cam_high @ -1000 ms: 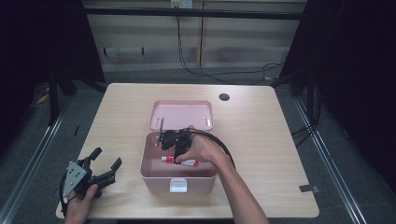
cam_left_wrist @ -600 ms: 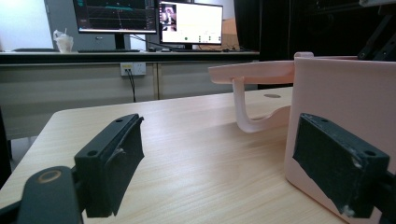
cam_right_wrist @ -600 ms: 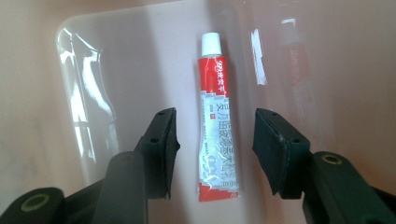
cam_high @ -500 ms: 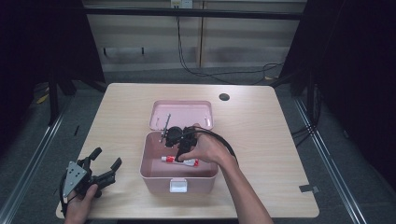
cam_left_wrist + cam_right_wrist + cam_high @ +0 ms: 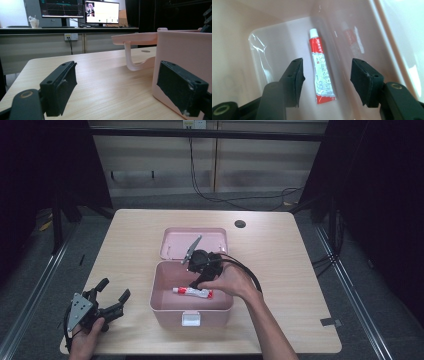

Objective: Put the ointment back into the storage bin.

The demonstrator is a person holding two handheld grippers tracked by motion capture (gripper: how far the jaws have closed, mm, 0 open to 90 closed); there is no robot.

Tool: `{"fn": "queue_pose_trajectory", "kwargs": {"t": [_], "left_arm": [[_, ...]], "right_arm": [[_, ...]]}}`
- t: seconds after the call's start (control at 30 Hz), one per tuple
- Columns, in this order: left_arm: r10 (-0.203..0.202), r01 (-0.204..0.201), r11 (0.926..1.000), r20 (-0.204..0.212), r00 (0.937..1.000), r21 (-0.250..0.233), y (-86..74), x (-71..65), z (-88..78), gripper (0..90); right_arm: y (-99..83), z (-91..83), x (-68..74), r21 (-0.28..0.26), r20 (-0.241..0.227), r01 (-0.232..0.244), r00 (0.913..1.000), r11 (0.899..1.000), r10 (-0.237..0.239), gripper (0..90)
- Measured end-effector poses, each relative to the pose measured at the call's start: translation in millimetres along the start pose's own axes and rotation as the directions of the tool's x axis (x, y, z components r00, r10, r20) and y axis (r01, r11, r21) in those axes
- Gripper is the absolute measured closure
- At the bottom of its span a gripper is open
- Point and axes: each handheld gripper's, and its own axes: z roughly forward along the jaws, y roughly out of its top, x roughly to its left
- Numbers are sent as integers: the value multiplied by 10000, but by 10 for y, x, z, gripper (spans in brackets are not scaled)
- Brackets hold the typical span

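Red-and-white glue tube [image 5: 321, 73] lies flat on floor of pink plastic box [image 5: 165, 306]; your R gripper [image 5: 326, 80] released, jaws just been opening, tube beneath untouched; placing step looks finished; next: withdraw toward 6 o'clock; L gripper [image 5: 111, 298] open, idle at box's 9.

The black two-jaw left gripper [image 5: 111, 299] carries a grey three-cornered plate on top, dotted with small screws. The black right gripper [image 5: 327, 82] has ribbed pads, round brass-ringed pivot holes and a looping black cable. Both forearms are bare, without sleeves.
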Motion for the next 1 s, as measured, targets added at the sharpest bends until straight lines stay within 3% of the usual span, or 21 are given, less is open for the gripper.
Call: {"fn": "queue_pose_trajectory", "kwargs": {"t": [0.53,0.8,0.87,1.0], "left_arm": [[2,-2,10000,0,10000,5,0,0,0,157],[33,-33,10000,70,10000,13,1,3,2,157],[33,-33,10000,72,10000,11,1,3,2,157],[34,-34,10000,71,10000,15,1,3,2,157]], "right_arm": [[-209,-225,-36,-1032,48,-388,9992,9939,395,436],[-350,-397,-59,-1868,-203,-697,9975,9799,671,435],[-414,-461,-60,-2195,-282,-859,9963,9718,817,435],[-481,-522,-54,-2424,-331,-1005,9949,9650,953,429]]}}
